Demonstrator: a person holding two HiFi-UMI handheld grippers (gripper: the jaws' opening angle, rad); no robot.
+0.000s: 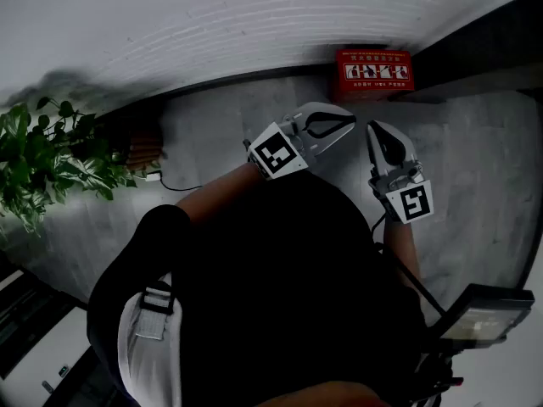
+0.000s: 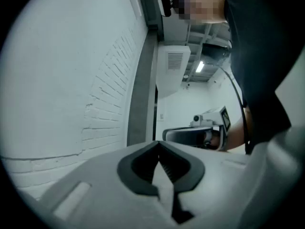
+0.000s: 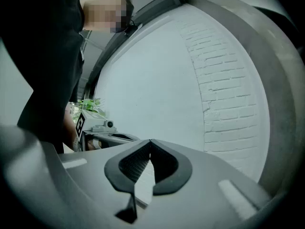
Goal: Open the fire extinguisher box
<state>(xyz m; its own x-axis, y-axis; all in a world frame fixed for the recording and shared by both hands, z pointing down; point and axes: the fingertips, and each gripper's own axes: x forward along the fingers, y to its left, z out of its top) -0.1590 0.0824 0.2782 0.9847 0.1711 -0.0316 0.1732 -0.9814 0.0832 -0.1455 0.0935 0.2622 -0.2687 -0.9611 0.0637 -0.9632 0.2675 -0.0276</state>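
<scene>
The red fire extinguisher box stands on the grey floor against the white brick wall, its lid down. Both grippers are held in front of the person, short of the box and apart from it. My left gripper is shut with nothing in it, its tips meeting. My right gripper is shut and empty too, its tips touching. Each gripper view looks up along the wall and shows the other gripper beside it; the box is not in either gripper view.
A leafy green plant and a brown pot stand at the left by the wall, with a black cable on the floor. A dark panel-like device sits at the lower right.
</scene>
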